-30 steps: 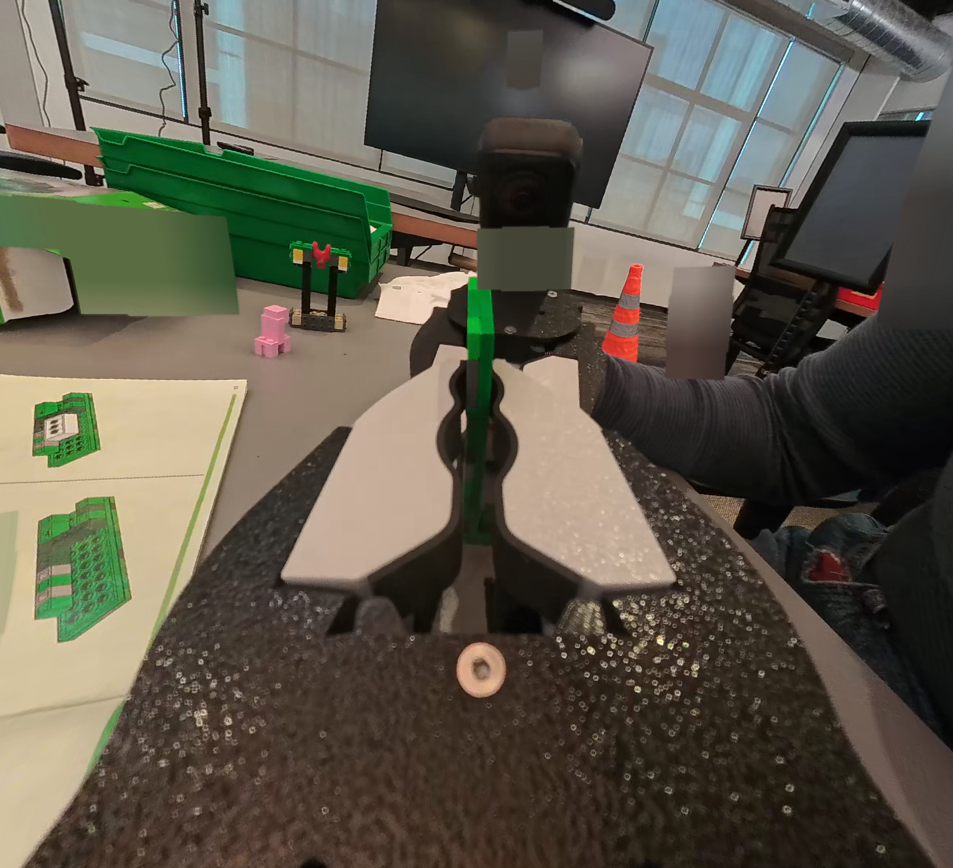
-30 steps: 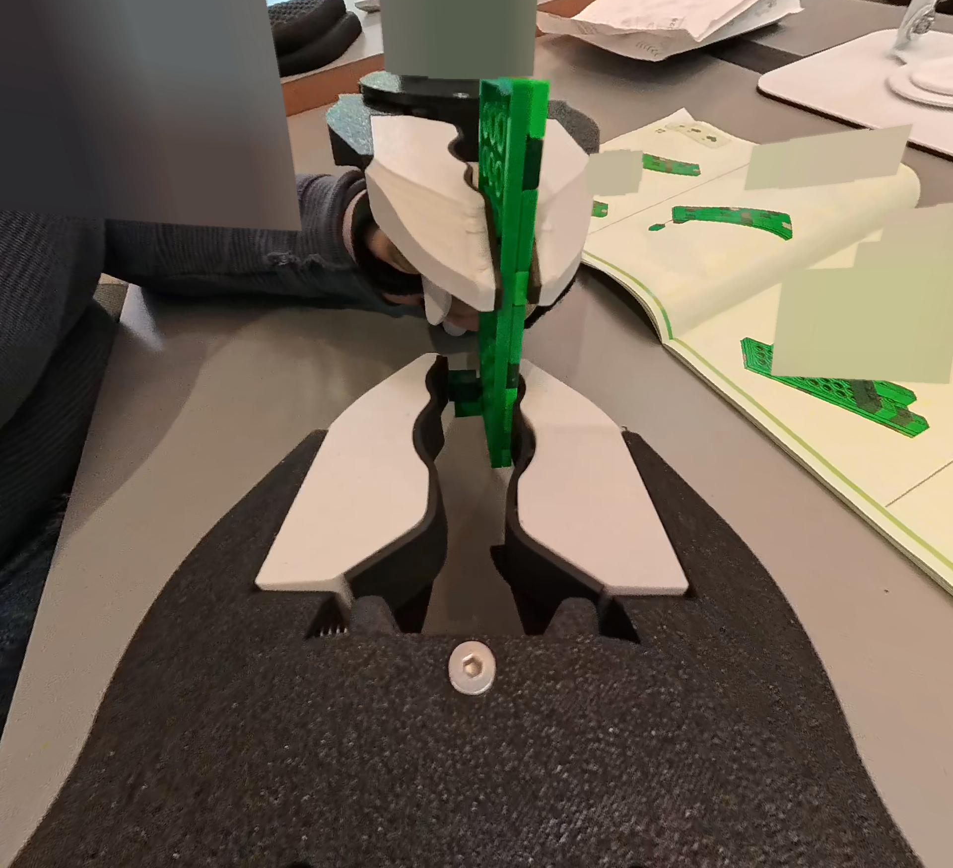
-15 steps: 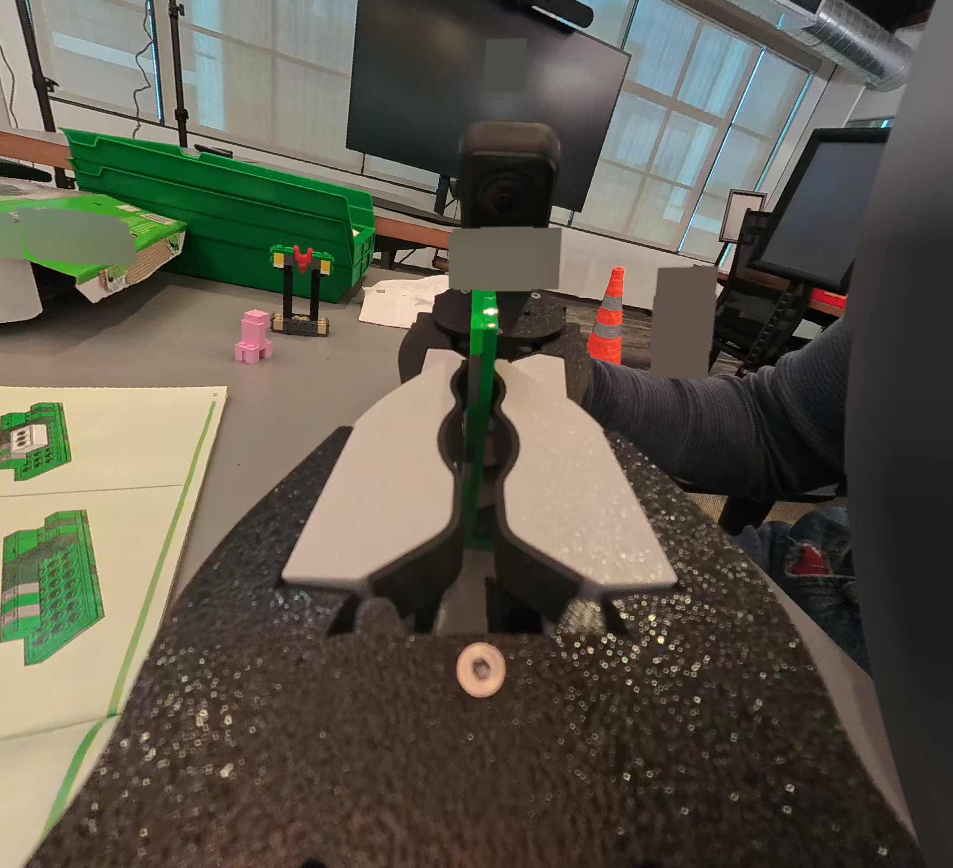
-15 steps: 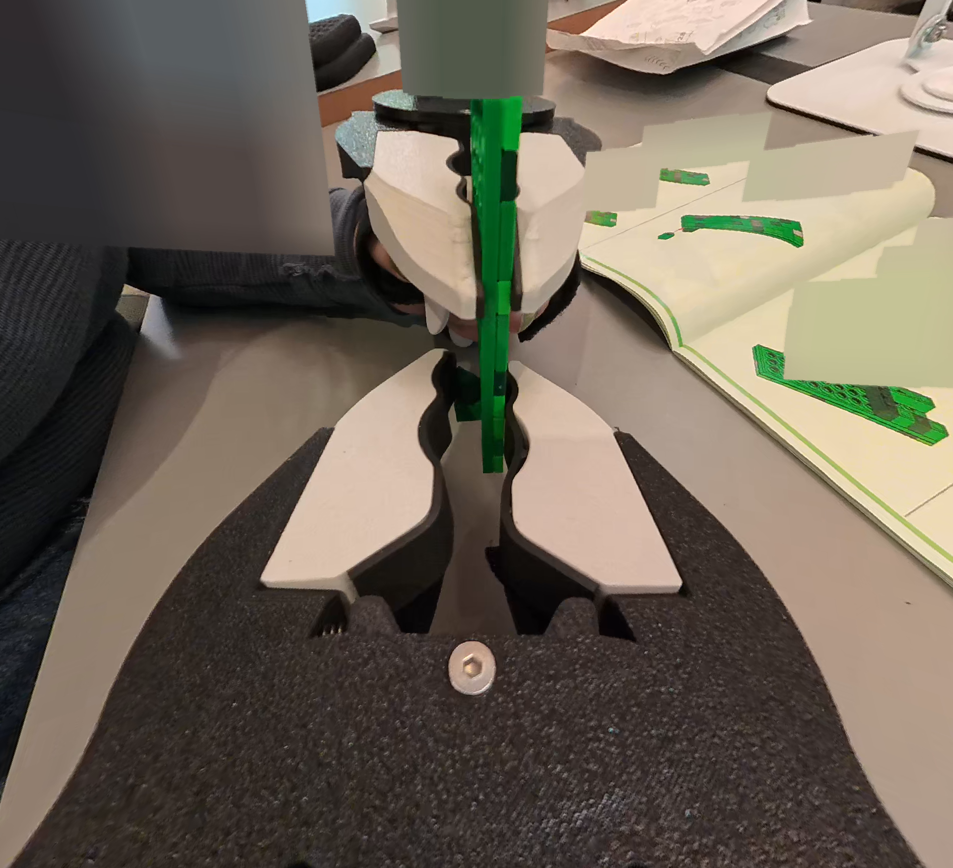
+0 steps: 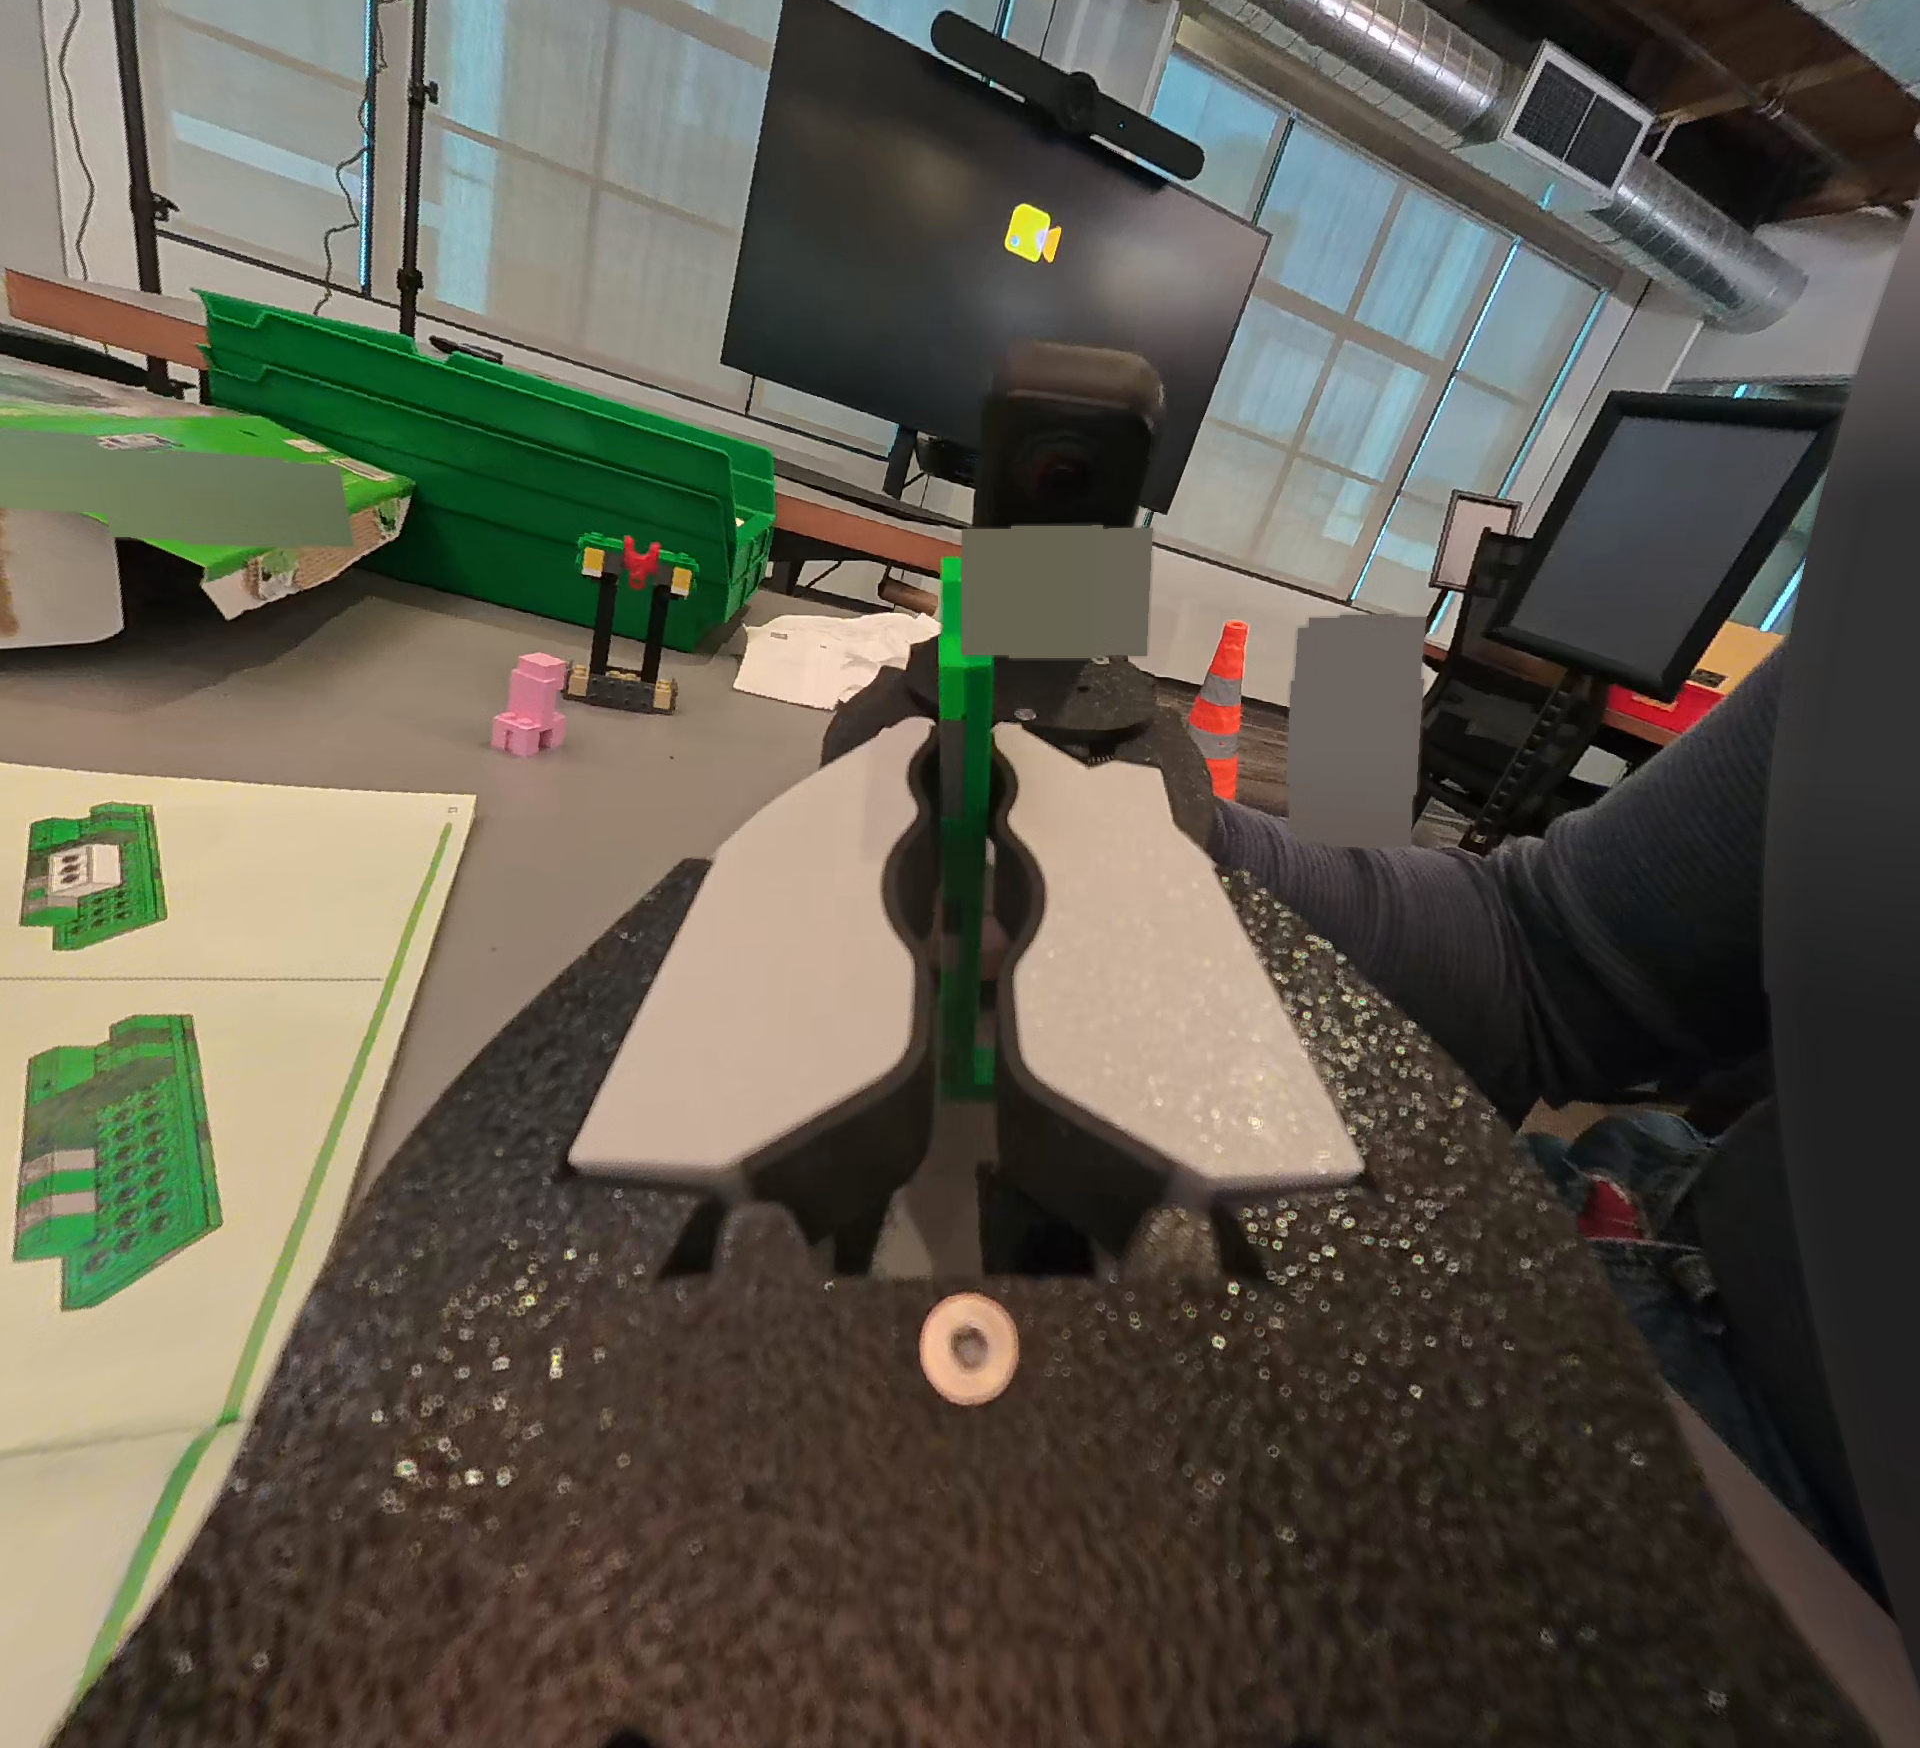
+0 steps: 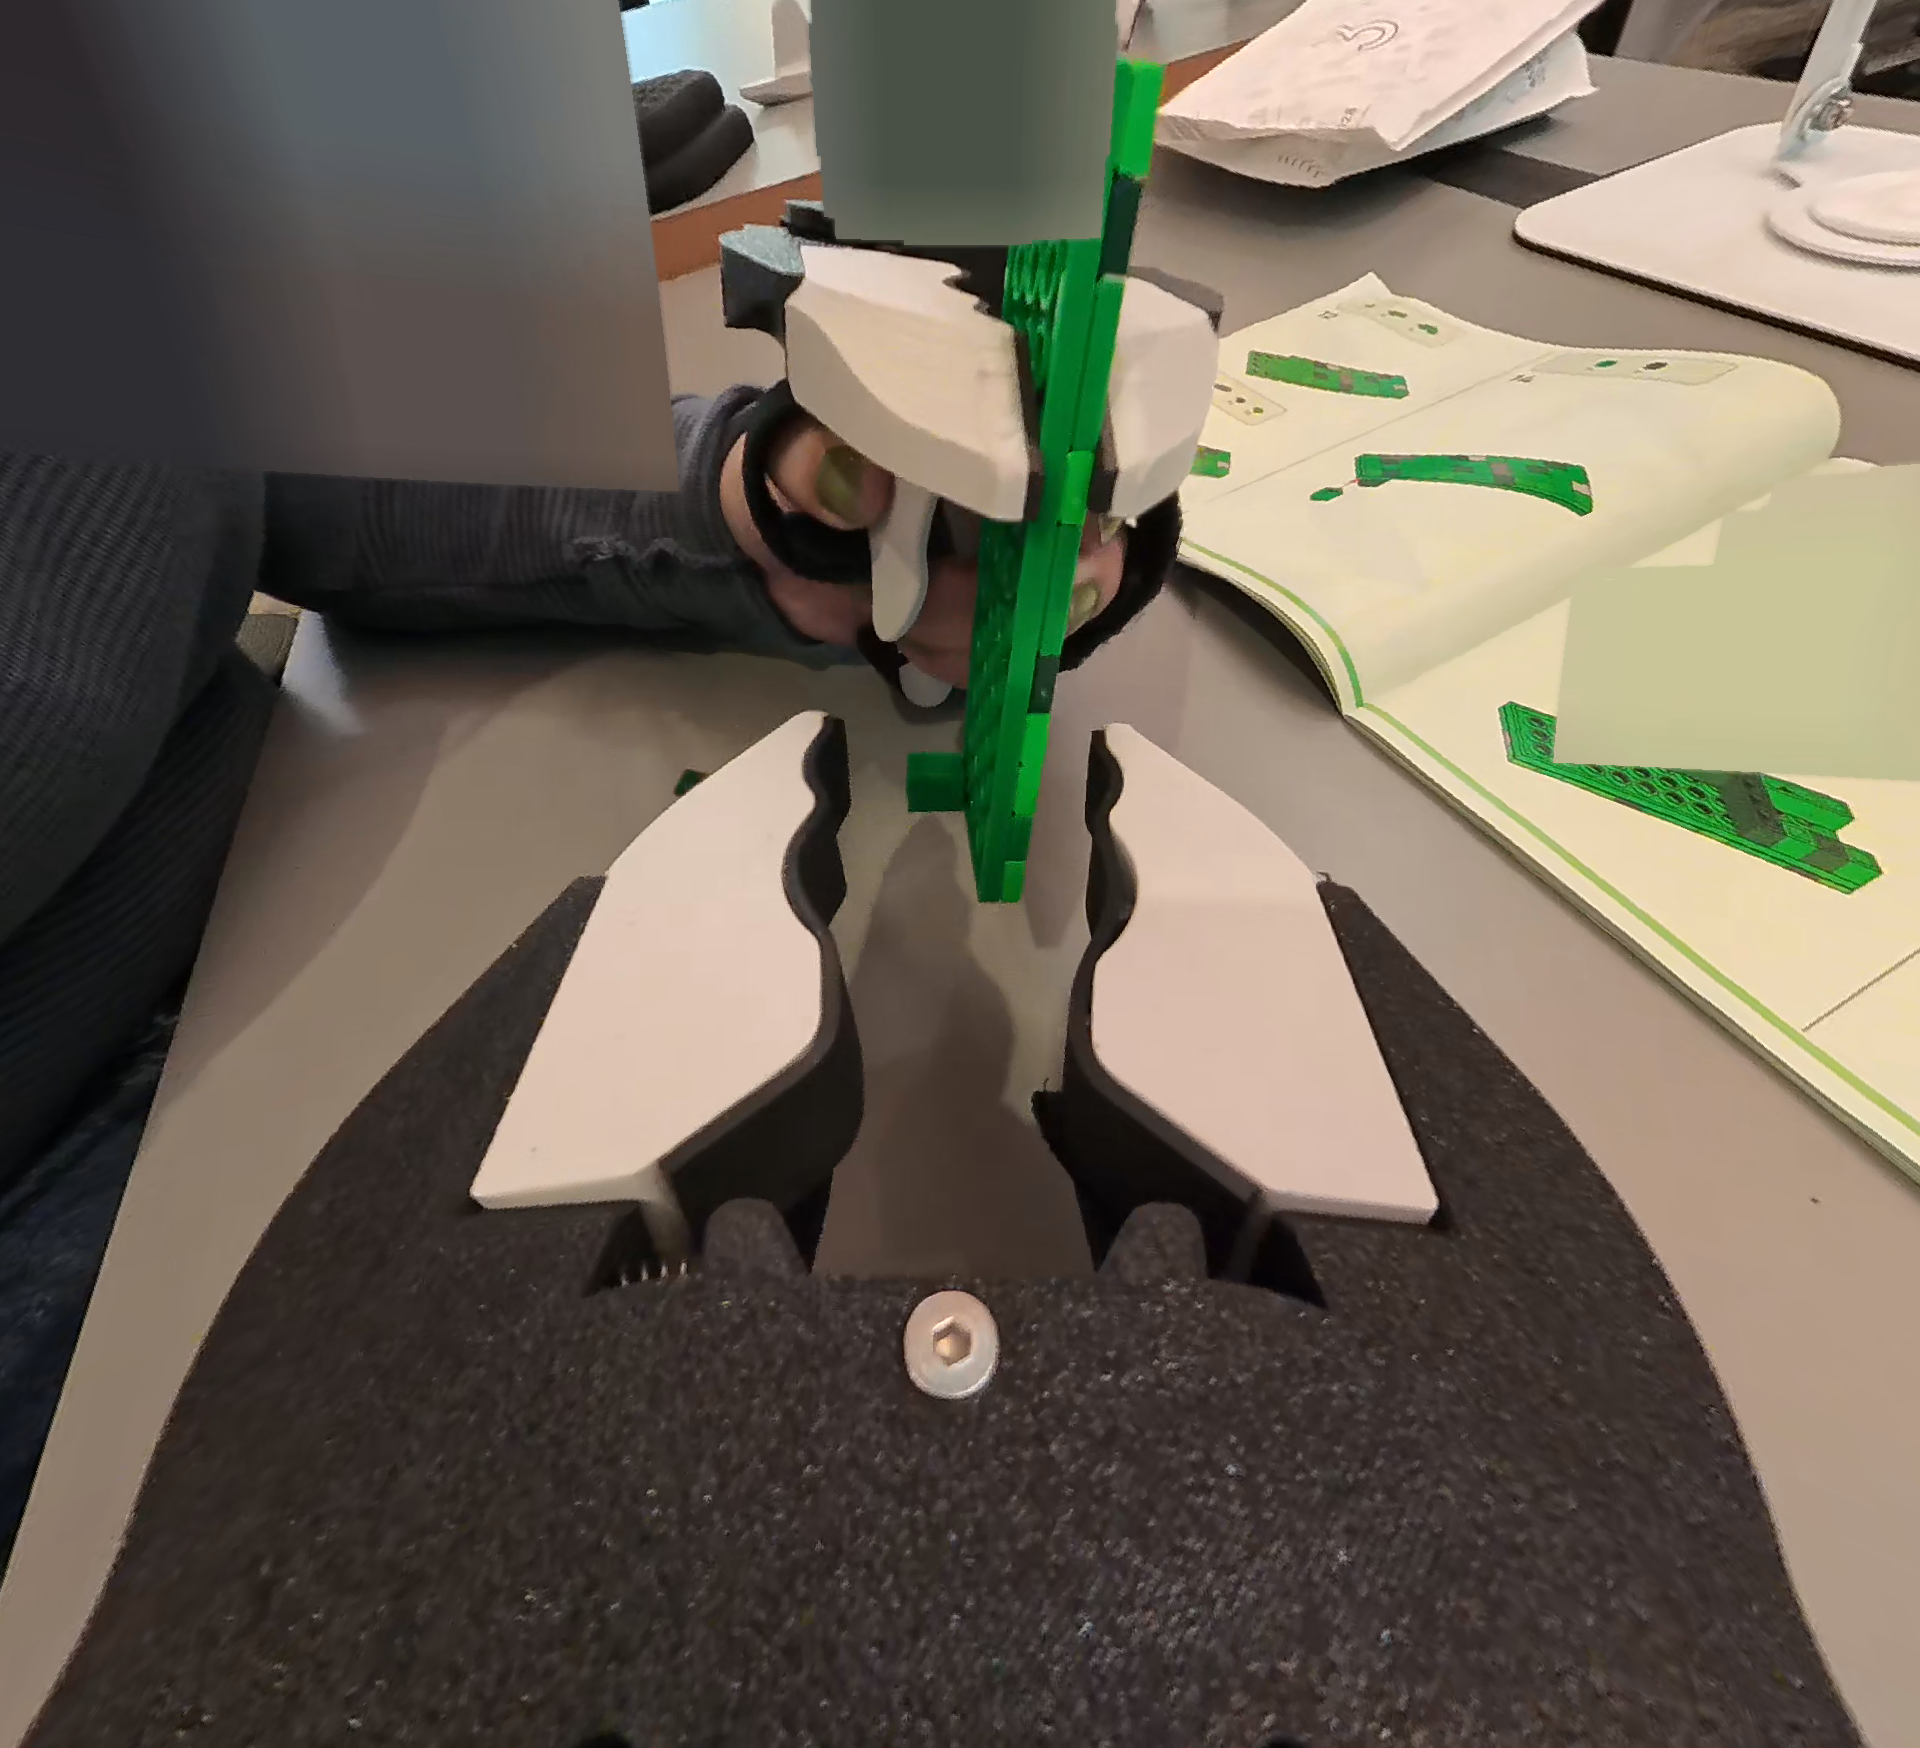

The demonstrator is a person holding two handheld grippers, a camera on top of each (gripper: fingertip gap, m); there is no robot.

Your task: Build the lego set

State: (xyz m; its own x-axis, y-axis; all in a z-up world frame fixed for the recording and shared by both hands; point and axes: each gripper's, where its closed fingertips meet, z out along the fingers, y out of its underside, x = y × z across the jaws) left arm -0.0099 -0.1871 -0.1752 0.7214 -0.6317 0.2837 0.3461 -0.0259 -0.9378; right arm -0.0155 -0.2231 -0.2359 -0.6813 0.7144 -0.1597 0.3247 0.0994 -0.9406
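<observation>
A green lego plate assembly stands on edge, upright, above the grey table. My left gripper is shut on it; in the right wrist view it grips the plate's middle from the far side. My right gripper is open, a finger on either side of the plate's lower end, apart from it. A small green brick sticks out of the plate's left face. The right gripper's black body shows behind the plate in the left wrist view.
The open instruction booklet lies on the table, also in the right wrist view. A pink pig figure, a small black-post build, green bins and the set's box stand beyond. A white paper bag lies far right. Some 6 cm of space lies between my two pairs of fingers.
My right gripper was shut on the plate's lower end and has now opened, letting go of it. The left gripper still holds the plate, now slightly tilted.
</observation>
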